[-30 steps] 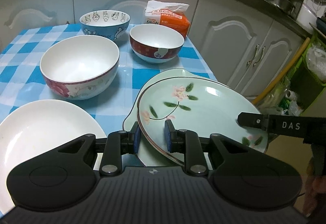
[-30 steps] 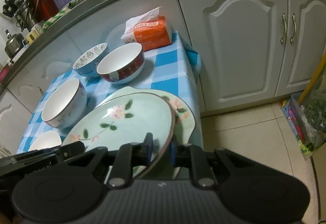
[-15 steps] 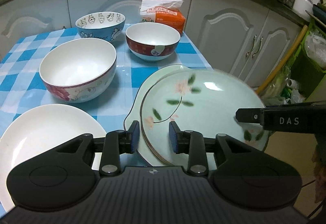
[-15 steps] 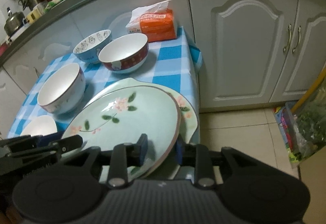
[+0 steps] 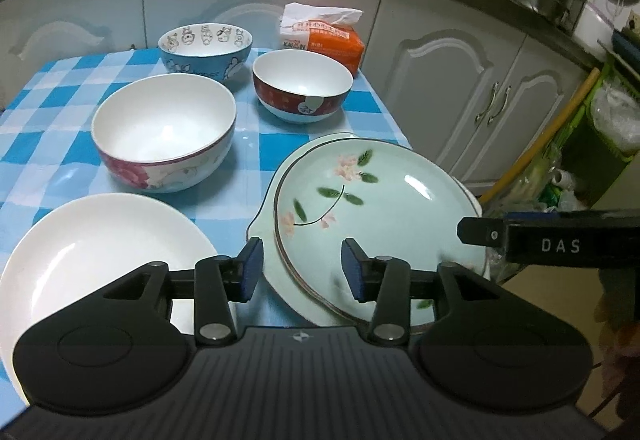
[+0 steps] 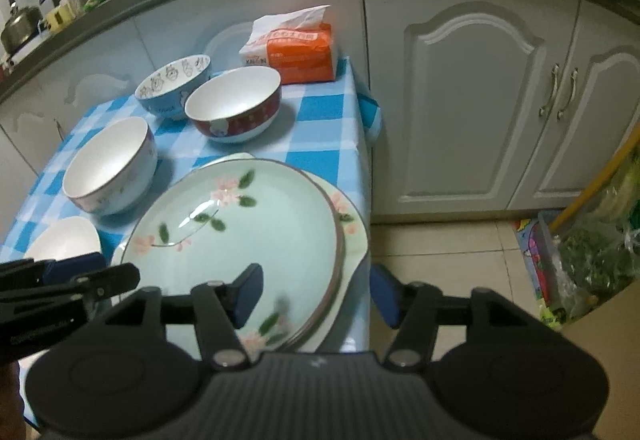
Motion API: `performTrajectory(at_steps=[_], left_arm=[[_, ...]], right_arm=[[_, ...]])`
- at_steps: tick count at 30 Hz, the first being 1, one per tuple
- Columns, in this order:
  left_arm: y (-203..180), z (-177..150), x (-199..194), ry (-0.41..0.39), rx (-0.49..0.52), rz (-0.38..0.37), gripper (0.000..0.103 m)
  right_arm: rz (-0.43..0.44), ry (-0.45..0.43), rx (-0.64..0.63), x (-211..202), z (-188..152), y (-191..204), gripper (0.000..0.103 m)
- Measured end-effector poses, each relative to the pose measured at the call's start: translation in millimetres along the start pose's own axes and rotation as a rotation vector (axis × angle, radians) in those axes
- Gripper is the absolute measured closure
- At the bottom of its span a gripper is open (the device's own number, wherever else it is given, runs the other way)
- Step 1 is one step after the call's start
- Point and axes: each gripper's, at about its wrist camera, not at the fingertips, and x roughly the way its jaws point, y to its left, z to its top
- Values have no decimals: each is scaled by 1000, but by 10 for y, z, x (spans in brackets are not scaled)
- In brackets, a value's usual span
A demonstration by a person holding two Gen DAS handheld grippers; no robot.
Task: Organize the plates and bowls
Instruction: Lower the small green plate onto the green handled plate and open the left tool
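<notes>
A pale green flowered plate (image 5: pixel 384 199) lies stacked on a second green plate (image 5: pixel 264 224) at the table's right edge; it also shows in the right wrist view (image 6: pixel 240 232). My left gripper (image 5: pixel 302 272) is open at its near left rim. My right gripper (image 6: pixel 318 294) is open at its near right rim. A white plate (image 5: pixel 100 248) lies to the left. A large flowered white bowl (image 5: pixel 164 131), a red bowl (image 5: pixel 302 87) and a blue cartoon bowl (image 5: pixel 204 47) stand behind.
An orange tissue pack (image 5: pixel 320 35) sits at the table's far right corner. White cabinets (image 6: pixel 480 99) stand behind and to the right. The table's right edge (image 6: pixel 360 175) drops to a tiled floor with bags (image 6: pixel 592 252).
Both grippers opened and let go of the flowered plate. It has settled flat onto the plate below. Both grippers drew back slightly.
</notes>
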Motion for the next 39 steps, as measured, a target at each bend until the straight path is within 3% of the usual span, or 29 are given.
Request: performTrajectory(at_steps=[4, 13, 22, 24, 26, 32, 39], left_arm=[[57, -5, -153, -6, -23, 0, 44], [402, -151, -595, -4, -90, 48, 33], [771, -315, -1027, -18, -146, 133, 19], [847, -358, -1095, -18, -159, 154, 16], [942, -407, -1159, -23, -172, 161, 4], [1307, -539, -1205, -23, -236, 213, 4], [1560, -544, -924, 1, -278, 239, 9]], right_arm=[[10, -21, 5, -106, -27, 44, 30], [78, -43, 31, -292, -51, 305, 24], [206, -22, 52, -367, -92, 774, 20], [234, -3, 43, -353, -117, 894, 20], [264, 17, 40, -335, -149, 997, 20], [322, 60, 4, -246, -312, 1260, 20], [324, 111, 2, 49, -505, 1403, 24]])
